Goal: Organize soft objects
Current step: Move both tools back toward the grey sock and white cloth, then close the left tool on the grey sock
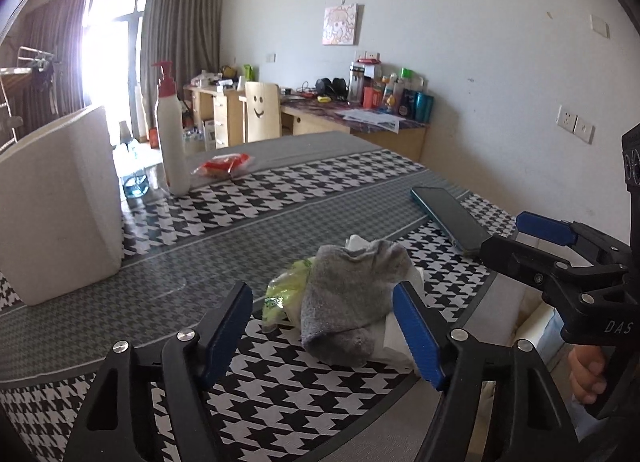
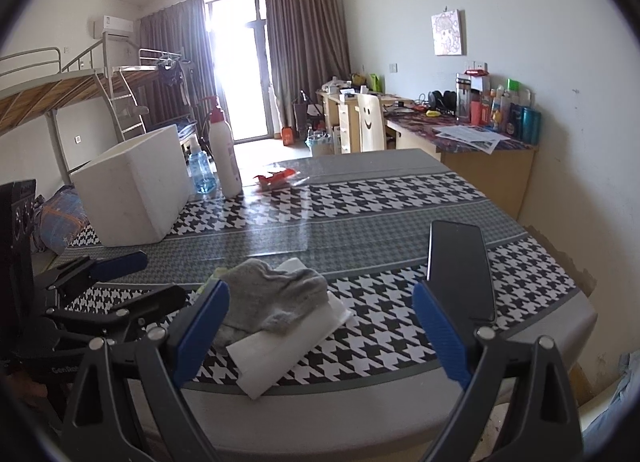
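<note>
On checkered table, near edge: grey sock lay atop white tissue, green packet beside. Left gripper open, bracketing sock, gripping nothing. Right gripper open, empty. White box apart (likely destination). Nothing sorted yet.

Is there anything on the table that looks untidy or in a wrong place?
Yes. The grey sock lies crumpled across white tissue paper, with a green-yellow plastic wrapper tucked under its side, all heaped near the table's front edge. A red packet also lies loose, farther back.
</note>
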A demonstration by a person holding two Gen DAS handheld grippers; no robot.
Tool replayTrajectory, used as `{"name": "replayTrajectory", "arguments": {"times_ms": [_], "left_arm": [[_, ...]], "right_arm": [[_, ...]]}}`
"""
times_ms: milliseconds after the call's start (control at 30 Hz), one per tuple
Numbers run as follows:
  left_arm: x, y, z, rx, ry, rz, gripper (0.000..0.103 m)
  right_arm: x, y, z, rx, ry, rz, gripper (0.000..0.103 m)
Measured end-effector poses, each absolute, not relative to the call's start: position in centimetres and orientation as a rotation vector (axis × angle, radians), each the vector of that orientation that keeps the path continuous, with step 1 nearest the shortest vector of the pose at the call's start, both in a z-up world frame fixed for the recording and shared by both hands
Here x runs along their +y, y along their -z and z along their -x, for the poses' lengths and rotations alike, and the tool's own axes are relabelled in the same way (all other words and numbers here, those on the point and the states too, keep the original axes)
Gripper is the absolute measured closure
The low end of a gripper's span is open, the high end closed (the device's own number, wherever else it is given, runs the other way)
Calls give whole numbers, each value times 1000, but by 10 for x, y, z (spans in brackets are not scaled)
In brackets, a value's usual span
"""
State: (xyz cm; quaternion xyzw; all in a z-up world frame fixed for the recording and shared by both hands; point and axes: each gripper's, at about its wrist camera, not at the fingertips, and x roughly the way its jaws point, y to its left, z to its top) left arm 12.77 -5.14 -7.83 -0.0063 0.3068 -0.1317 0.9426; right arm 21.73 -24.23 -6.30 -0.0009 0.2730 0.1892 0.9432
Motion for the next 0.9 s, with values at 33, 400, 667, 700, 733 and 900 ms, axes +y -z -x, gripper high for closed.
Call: {"name": "replayTrajectory", "arguments": {"times_ms": [33, 400, 667, 700, 733, 900], "left_arm": [[-52, 81, -129, 635, 273, 15, 31], [-59, 107, -153, 742, 296, 21, 56], [-66, 116, -159, 775, 297, 3, 67], [-66, 116, -159, 777, 297, 3, 67], [-66, 117, -160, 782, 294, -2, 68], [-69, 121, -162, 801, 280, -17, 85]], "right_arm": [[-243, 64, -218, 560, -384, 0, 8], [-246, 78, -225, 604, -375, -15, 8], [-246, 86, -231, 631, -380, -20, 8], [-247, 88, -231, 636, -380, -22, 8], [-247, 88, -231, 638, -381, -23, 8], [-248, 90, -229, 642, -381, -26, 8]]}}
